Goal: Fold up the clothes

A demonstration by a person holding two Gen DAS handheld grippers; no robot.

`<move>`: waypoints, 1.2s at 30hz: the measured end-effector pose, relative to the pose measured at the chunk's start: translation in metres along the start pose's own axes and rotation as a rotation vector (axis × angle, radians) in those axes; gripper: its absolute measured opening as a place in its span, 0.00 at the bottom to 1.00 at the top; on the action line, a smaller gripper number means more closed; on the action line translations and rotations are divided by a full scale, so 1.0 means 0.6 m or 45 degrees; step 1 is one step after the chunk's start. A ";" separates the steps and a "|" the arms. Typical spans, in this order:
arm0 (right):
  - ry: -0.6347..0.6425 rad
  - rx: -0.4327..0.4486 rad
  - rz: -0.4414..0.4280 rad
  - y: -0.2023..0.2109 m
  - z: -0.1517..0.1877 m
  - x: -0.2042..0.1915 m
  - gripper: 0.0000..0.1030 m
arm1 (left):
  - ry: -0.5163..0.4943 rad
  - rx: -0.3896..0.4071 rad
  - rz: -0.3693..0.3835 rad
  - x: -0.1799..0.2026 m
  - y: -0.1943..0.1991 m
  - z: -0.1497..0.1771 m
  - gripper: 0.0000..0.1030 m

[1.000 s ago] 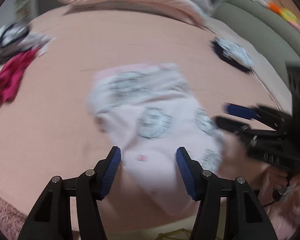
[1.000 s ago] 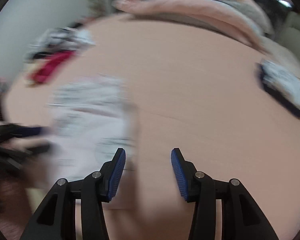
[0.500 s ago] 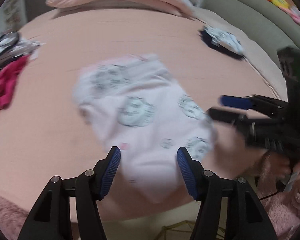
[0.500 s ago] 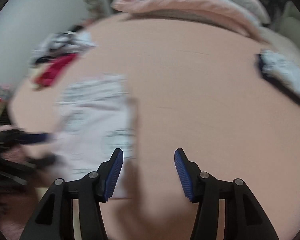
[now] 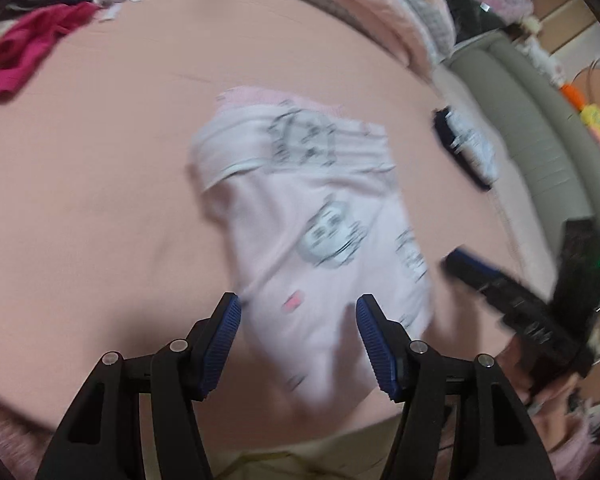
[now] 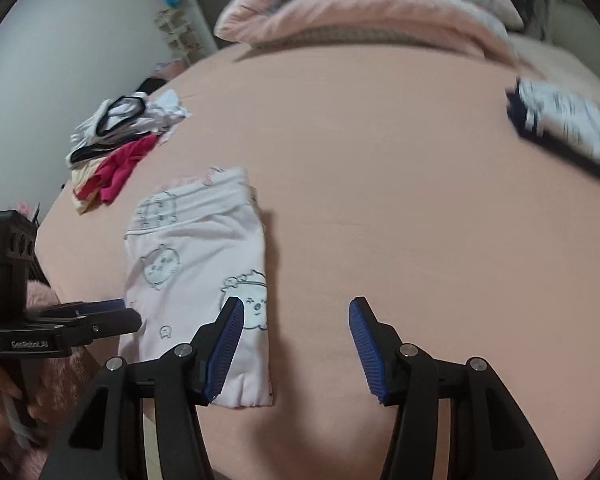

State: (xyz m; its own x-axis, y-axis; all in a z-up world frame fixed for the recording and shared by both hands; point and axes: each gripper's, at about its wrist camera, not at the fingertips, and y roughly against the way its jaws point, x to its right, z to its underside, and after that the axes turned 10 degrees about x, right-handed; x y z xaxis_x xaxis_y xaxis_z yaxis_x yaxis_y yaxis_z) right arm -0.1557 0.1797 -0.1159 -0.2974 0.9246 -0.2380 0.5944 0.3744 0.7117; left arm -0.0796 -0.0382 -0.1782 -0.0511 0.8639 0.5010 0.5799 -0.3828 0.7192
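Note:
A pale pink garment [image 5: 316,232] with cartoon prints lies folded into a long strip on the pink bed sheet [image 5: 100,200]. My left gripper [image 5: 298,308] hovers above its near end, open, with nothing gripped. In the right wrist view the same garment [image 6: 196,264] lies at the left. My right gripper [image 6: 296,312] is open over bare sheet just right of the garment's edge, and its left fingertip overlaps the cloth. The left gripper [image 6: 120,314] reaches in level from the left edge. The right gripper [image 5: 460,260] shows blurred at the right of the left wrist view.
A heap of loose clothes, magenta [image 6: 120,168] and white with black [image 6: 128,120], lies at the bed's far left. A folded dark and white garment [image 6: 564,124] sits at the far right. A rolled pink quilt [image 6: 360,8] lies along the back. The bed's front edge [image 5: 300,452] is just below my grippers.
The left wrist view has rolled, so the bed now tilts in it. The right gripper's jaws stand a little wider, and it has drawn slightly back. The garment has stayed put.

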 end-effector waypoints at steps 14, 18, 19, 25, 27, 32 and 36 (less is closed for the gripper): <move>-0.359 -0.082 -0.103 -0.028 0.024 0.073 0.54 | 0.103 0.073 0.216 0.042 -0.061 -0.110 0.14; -0.507 -0.039 -0.240 -0.007 0.005 0.109 0.54 | 0.181 0.099 0.366 0.054 -0.039 -0.131 0.14; -0.536 -0.024 -0.289 -0.002 0.003 0.112 0.57 | 0.199 0.110 0.401 0.058 -0.035 -0.136 0.14; -0.711 -0.083 -0.491 -0.035 0.019 0.075 0.69 | 0.300 0.272 0.369 0.070 -0.012 -0.152 0.14; -0.765 -0.122 -0.530 -0.045 0.032 0.056 0.69 | 0.343 0.316 0.368 0.073 -0.013 -0.154 0.14; -0.824 -0.175 -0.610 -0.070 0.060 0.018 0.71 | 0.370 0.311 0.384 0.101 -0.043 -0.143 0.14; -1.059 -0.115 -0.696 -0.093 0.075 0.034 0.72 | 0.432 0.300 0.413 0.095 -0.049 -0.121 0.14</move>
State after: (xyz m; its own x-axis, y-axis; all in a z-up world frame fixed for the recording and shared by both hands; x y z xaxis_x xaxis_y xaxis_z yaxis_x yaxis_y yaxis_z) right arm -0.1612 0.1809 -0.1904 0.1252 0.3950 -0.9101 0.4628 0.7882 0.4057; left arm -0.1585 -0.0015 -0.1356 -0.0768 0.5436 0.8358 0.7746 -0.4953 0.3932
